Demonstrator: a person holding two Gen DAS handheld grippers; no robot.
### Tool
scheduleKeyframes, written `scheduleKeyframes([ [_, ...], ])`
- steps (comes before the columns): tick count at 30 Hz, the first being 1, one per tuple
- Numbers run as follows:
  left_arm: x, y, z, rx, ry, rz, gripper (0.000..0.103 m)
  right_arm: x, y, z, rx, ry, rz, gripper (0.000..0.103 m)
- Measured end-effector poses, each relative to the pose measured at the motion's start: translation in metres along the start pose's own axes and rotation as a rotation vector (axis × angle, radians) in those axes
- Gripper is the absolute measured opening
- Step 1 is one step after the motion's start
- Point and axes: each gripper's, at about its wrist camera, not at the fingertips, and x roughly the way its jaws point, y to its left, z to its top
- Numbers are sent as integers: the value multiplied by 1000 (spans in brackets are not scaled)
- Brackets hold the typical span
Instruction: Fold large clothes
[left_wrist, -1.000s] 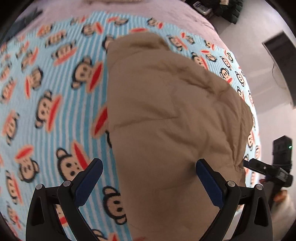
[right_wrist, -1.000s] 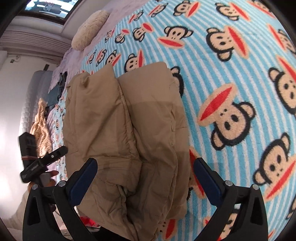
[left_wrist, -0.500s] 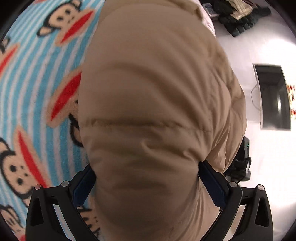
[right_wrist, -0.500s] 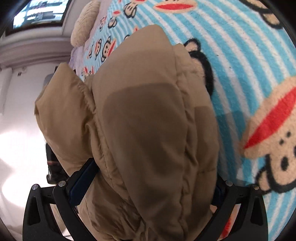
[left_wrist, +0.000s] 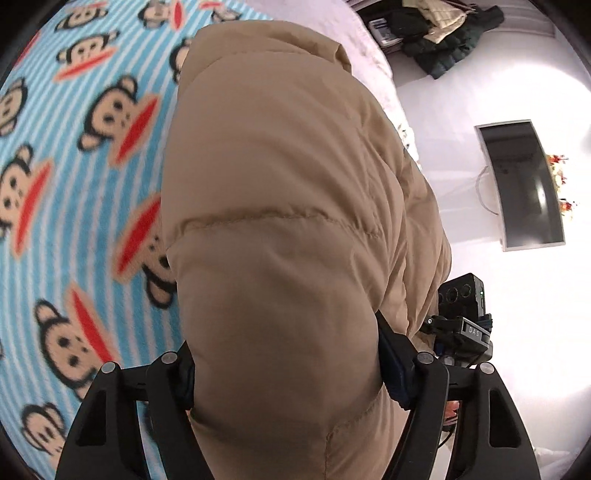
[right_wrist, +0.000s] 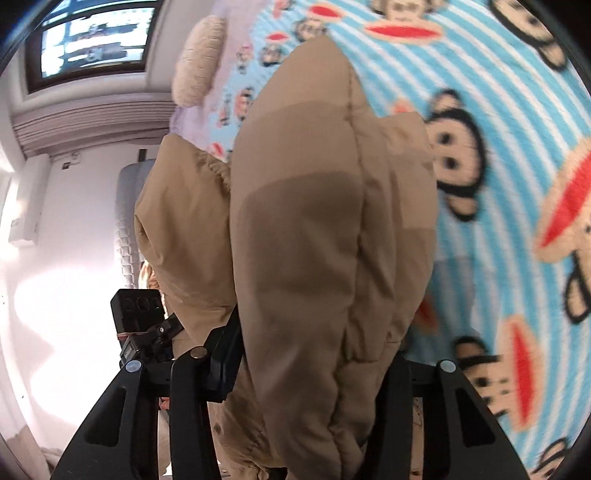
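the bed (left_wrist: 74, 206) under its monkey blanket carries the far end of the tan padded jacket (left_wrist: 280, 229); the near end bulges between my jaws. left gripper (left_wrist: 284, 373) and right gripper (right_wrist: 314, 354) each clamp thick folds. risk: slick padding may squeeze out, collapsing the fold.

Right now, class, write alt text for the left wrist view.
The left tool pinches a thick fold of a puffy tan jacket that fills the middle, above a blue striped monkey-print blanket. To the right, a dark wall screen.
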Motion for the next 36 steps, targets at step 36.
scheduleKeyframes([
  [36, -211, 183, 0, -14, -300, 394, 88, 139, 151, -48, -149, -130, -240, 27],
])
